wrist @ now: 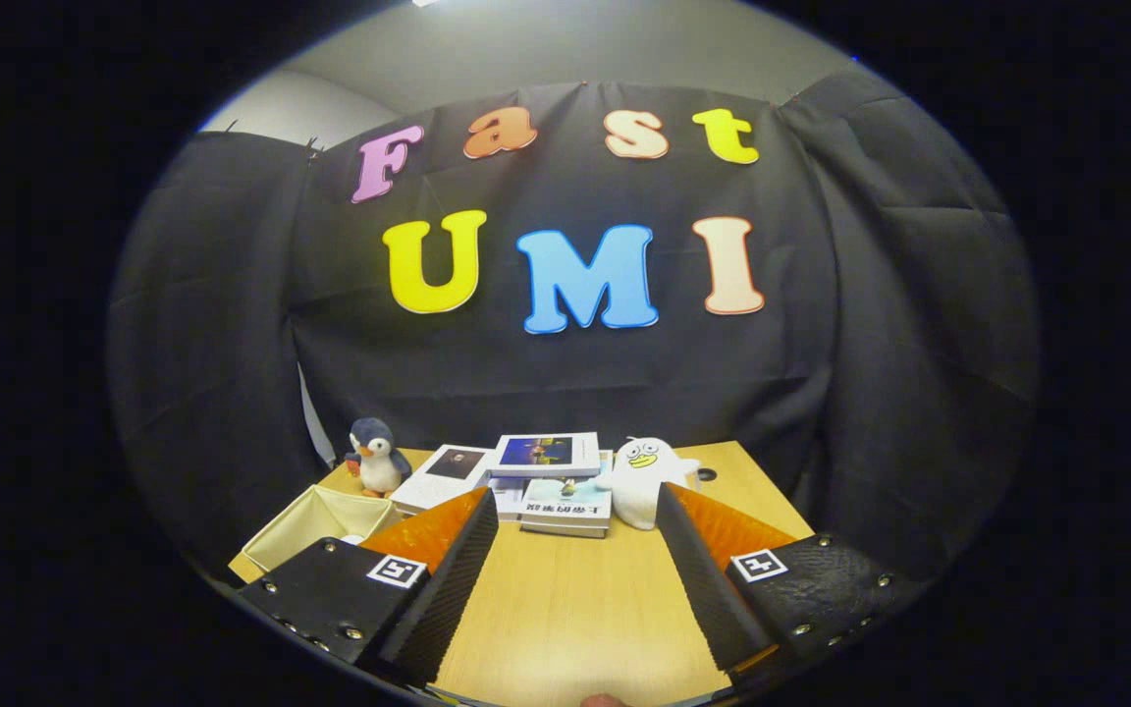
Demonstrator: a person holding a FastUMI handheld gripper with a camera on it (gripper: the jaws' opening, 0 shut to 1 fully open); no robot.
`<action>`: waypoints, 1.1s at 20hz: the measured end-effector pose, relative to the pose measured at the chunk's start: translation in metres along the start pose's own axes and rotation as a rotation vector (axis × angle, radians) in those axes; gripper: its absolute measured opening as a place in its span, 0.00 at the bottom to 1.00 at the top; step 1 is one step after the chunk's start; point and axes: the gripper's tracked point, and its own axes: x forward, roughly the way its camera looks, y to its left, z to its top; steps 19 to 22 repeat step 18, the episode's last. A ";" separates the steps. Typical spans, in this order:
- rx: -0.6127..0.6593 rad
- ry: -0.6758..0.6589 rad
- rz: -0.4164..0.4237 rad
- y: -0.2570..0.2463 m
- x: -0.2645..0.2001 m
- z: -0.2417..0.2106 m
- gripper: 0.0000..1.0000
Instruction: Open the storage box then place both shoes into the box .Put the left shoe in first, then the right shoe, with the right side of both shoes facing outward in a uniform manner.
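Observation:
My gripper [575, 511] stands open above the wooden table [575, 609], its two fingers spread wide with only bare tabletop between them. A cream fabric storage box [315, 525] with an open top sits on the table just left of the left finger, partly hidden by it. I see no shoes on the part of the table that shows.
Beyond the fingers lies a pile of books [541, 471] at the table's far edge. A plush penguin [376, 457] stands left of the books, a white plush duck [644, 481] right of them. The black cloth wall closes off the back.

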 end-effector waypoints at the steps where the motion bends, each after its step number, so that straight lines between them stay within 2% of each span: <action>1: 0.006 -0.017 -0.007 -0.008 -0.005 0.003 0.97; 5: 0.029 -0.067 -0.041 -0.037 -0.023 0.010 0.97; 9: 0.048 -0.091 -0.040 -0.044 -0.036 0.010 0.97; 22: 0.046 -0.127 -0.023 -0.032 -0.044 0.018 0.97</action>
